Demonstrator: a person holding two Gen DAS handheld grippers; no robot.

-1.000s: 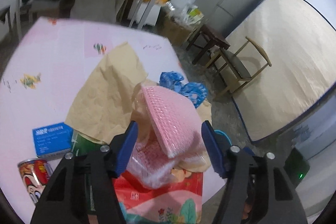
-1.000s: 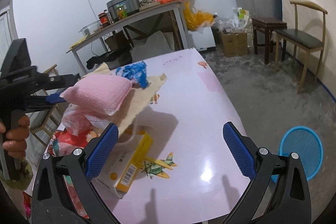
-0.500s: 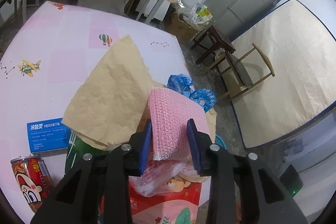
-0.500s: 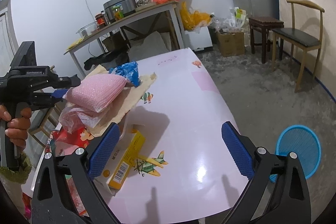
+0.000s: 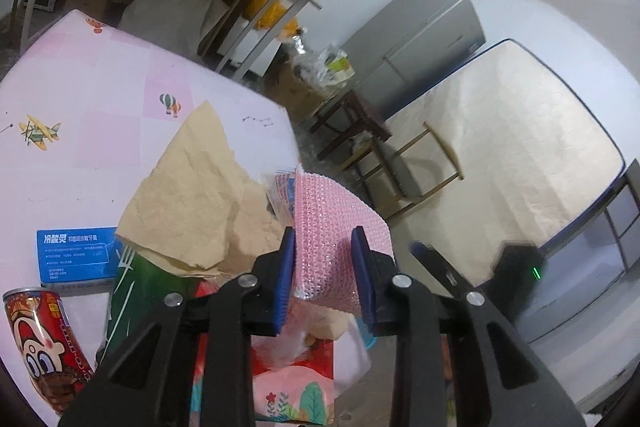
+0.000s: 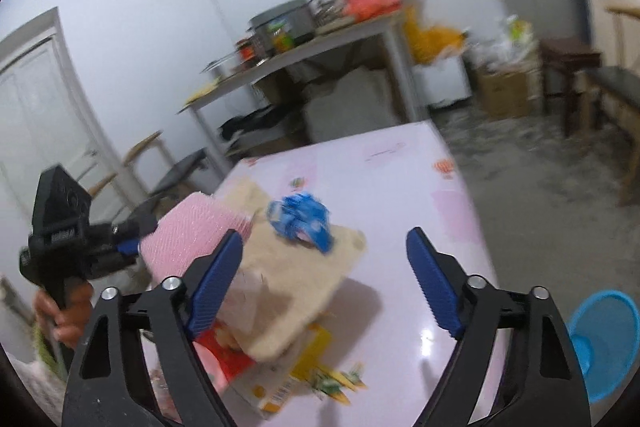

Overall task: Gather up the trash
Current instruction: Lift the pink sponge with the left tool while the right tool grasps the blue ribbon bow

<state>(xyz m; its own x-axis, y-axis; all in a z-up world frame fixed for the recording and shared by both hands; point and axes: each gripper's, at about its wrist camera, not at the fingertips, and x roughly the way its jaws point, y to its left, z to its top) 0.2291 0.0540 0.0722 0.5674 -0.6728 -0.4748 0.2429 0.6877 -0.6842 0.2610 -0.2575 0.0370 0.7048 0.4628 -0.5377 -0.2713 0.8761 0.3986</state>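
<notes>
Two tongs: left gripper just closed on pink bubble wrap, lifted at 3 o'clock of brown paper. Right gripper narrowing, holding nothing. Light, soft, squashy; grip mid-fold

A: Left tool: black frame arms, blue ribbed pads, round silver screws at the pivots.

B: Right tool: same build, black arms, blue ribbed pads, silver screws. Left tool's black handle carries small white lettering, unreadable; hand wrapped on it.
</notes>
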